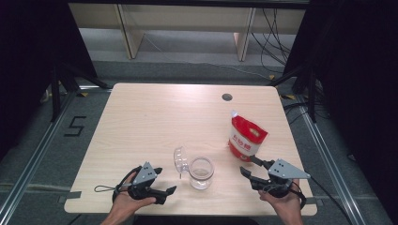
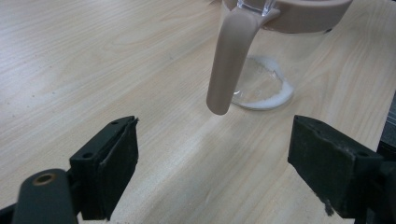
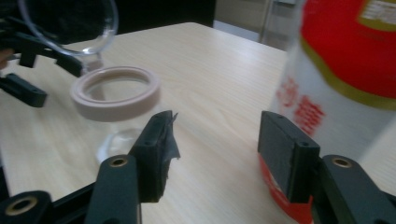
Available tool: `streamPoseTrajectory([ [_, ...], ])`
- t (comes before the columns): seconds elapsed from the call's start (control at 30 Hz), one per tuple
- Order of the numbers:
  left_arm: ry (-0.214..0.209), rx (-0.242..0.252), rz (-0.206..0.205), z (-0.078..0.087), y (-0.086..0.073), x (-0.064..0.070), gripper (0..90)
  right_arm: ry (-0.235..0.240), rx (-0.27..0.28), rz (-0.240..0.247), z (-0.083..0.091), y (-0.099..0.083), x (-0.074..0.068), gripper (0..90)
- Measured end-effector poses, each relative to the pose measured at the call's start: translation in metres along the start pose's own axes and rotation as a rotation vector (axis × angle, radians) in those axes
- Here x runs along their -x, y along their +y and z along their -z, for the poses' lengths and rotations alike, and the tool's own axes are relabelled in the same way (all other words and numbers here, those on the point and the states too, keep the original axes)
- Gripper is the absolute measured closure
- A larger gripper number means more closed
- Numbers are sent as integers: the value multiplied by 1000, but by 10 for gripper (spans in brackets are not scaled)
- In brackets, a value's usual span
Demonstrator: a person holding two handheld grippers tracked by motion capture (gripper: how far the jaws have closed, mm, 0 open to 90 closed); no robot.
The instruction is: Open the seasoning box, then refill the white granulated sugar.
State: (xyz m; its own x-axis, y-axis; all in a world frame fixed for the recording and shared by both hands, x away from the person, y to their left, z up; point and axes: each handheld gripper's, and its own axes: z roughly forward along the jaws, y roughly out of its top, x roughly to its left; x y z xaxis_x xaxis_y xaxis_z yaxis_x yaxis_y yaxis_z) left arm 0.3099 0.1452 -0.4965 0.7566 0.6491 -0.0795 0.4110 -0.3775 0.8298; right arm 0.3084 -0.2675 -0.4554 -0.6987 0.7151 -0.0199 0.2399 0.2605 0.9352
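Counter: pale wood-grain counter, with a small round dark grommet hole near its far edge.

Jar: clear glass jar standing upright near the front edge of the counter, between the two claws. A beige ring sits round its mouth and a beige strap hangs down its side. A little white powder lies in the bottom.

Lid: clear lid swung open and standing up at the jar's left side, attached at the rim.

Pouch: red and white pouch standing upright to the right of the jar and farther back, its corner spout at the top left. Print on it is too blurred to read.

Left claw: left claw held in the person's left hand, low over the counter just left of the jar. Jaws spread wide, nothing between them. In the left gripper view the beige strap hangs ahead of the gap, clear of both pads.

Right claw: right claw held in the person's right hand, just in front of the pouch. Jaws apart and empty; whether the far jaw touches the pouch's lower edge I cannot tell. In the right gripper view the pouch rises close behind the right-hand pad and the jar stands behind the left-hand one.

Gap: jar and pouch stand apart, bare counter between them.
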Motion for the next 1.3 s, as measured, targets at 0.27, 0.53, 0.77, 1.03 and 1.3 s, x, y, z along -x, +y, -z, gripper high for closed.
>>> streamPoseTrajectory([
  [0.27, 0, 7, 17, -3, 0, 1, 158, -104, 2, -76, 7, -7, 11, 409],
  [0.53, -9, 18, 18, -2, 0, 0, 159, -166, 24, -58, 7, -13, 26, 365],
  [0.77, -7, 43, 33, -1, -1, 1, 159, -178, 25, -71, 3, -17, 35, 327],
  [1.03, -2, 16, 18, -1, -1, 1, 159, -167, -4, -108, -3, -21, 41, 251],
  [1.3, 4, 31, 30, 2, -3, 1, 159, -193, -26, -124, -16, -21, 44, 179],
])
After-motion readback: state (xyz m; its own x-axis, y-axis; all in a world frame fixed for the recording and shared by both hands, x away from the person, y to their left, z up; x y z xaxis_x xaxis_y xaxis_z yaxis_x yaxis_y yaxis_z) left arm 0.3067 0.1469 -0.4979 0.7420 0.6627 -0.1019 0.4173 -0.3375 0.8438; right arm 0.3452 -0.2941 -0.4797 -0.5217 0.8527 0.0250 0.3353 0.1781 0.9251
